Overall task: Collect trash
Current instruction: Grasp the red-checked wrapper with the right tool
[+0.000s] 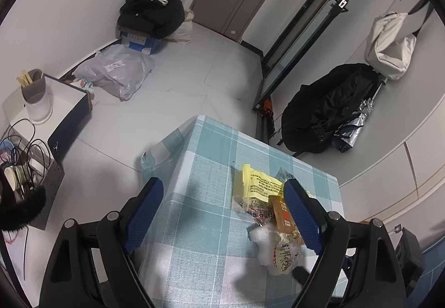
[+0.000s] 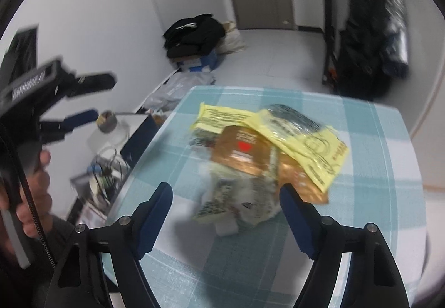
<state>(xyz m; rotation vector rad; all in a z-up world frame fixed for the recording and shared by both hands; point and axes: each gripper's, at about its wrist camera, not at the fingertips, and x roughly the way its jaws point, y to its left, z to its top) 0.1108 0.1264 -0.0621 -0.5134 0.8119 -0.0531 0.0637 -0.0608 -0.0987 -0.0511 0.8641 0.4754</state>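
Note:
A heap of trash lies on the table with the teal checked cloth point(image 2: 367, 196): yellow wrappers point(image 2: 311, 143), an orange packet with a red heart point(image 2: 242, 152) and a crumpled white wrapper point(image 2: 244, 205). My right gripper point(image 2: 225, 187) hangs open just short of the heap, and the white wrapper reaches into the gap without touching the pads. In the left wrist view the same yellow wrapper point(image 1: 258, 182), orange packet point(image 1: 283, 213) and white wrapper point(image 1: 278, 249) lie by the right finger of my open left gripper point(image 1: 222, 184). The left gripper point(image 2: 91, 99) also shows beside the table, held by a hand point(image 2: 36, 182).
Left of the table stand a white box with a chopstick cup point(image 1: 34, 96) and a dish rack point(image 1: 19, 169). On the floor lie a grey plastic bag point(image 1: 116, 71) and black clothes on a blue box point(image 1: 150, 13). A black backpack point(image 1: 328, 107) and a white bag point(image 1: 389, 46) hang at the right wall.

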